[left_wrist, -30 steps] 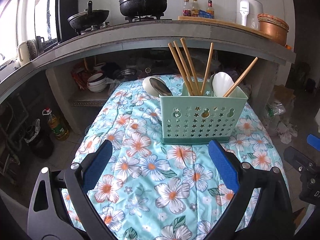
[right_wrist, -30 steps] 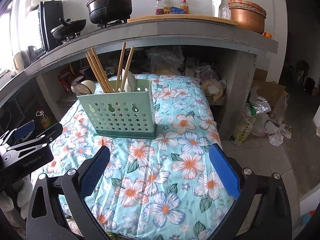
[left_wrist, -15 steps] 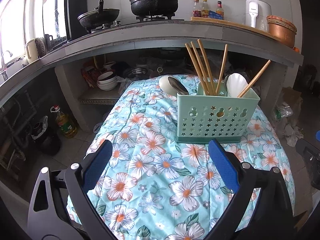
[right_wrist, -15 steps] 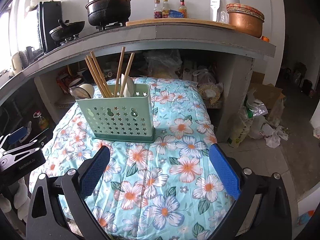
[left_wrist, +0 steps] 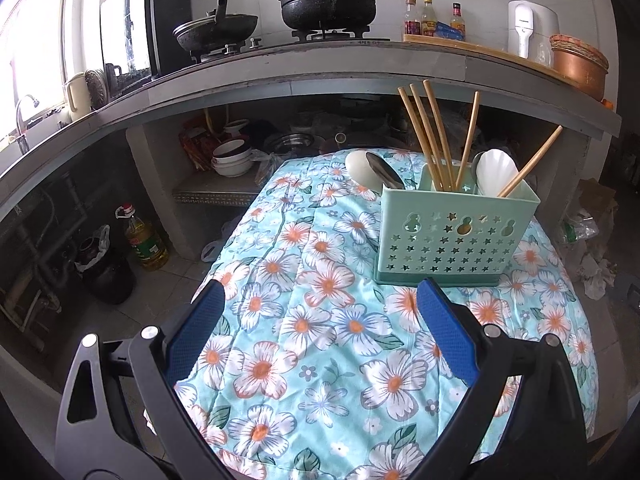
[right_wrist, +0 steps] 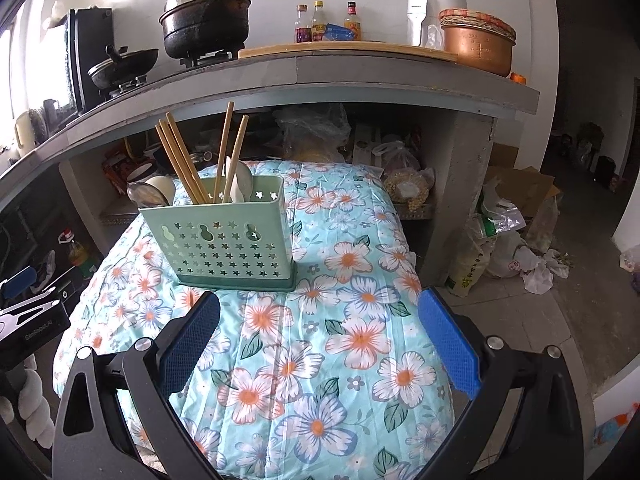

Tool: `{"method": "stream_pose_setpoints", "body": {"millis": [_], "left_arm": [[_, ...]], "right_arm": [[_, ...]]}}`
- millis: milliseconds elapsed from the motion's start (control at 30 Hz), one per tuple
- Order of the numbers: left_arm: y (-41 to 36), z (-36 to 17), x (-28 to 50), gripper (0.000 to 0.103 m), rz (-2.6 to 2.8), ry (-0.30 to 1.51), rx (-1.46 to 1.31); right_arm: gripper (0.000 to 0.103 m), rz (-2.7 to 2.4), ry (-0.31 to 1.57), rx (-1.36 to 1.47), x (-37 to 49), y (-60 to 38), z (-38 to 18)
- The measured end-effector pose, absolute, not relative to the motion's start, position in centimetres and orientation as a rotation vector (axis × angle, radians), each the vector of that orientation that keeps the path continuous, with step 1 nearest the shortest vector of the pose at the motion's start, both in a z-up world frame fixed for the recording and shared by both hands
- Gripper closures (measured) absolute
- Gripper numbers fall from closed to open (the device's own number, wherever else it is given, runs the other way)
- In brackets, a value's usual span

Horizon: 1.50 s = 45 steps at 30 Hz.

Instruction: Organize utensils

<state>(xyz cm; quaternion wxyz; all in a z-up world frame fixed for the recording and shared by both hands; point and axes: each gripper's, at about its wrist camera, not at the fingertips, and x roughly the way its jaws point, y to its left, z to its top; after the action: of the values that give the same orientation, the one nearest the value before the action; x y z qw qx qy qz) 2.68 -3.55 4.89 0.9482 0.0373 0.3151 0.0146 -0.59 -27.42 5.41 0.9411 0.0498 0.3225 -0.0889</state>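
Both the left gripper (left_wrist: 318, 308) and right gripper (right_wrist: 318, 312) hung wide open and empty short of the green utensil caddy (left_wrist: 454, 236) on the floral cloth (left_wrist: 320, 340), where a careless nudge risked toppling its leaning chopsticks (left_wrist: 430, 136).

- The utensil caddy (left_wrist: 456, 236) is standing upright on the quilt-covered tabletop (left_wrist: 320, 340), toward its far side.
- Chopsticks (left_wrist: 432, 136) are leaning inside the caddy, with a ladle (left_wrist: 496, 170) sitting in its right-hand part.
- Two spoons (left_wrist: 372, 168) are lying just behind the caddy's left end — whether inside it, cannot tell.
- The left tongs (left_wrist: 318, 316) are hovering over the tabletop's near-left part; the right tongs (right_wrist: 320, 324) are hovering nearer its right.
- A counter (right_wrist: 320, 68) is running behind and above, carrying a pot (right_wrist: 206, 20) and bottles (right_wrist: 326, 20).
- An oil bottle (left_wrist: 144, 240) is standing on the floor, left of the tabletop.
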Motion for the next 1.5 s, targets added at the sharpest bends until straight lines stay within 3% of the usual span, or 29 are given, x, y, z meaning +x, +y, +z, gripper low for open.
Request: {"method": "stream_pose_setpoints", "body": {"millis": [1500], "left_arm": [[-3.76, 4.93, 2.63, 0.010, 0.028, 0.645, 0.089]], "right_arm": [[0.006, -0.189, 0.650, 0.084, -0.76, -26.74, 5.55]]}}
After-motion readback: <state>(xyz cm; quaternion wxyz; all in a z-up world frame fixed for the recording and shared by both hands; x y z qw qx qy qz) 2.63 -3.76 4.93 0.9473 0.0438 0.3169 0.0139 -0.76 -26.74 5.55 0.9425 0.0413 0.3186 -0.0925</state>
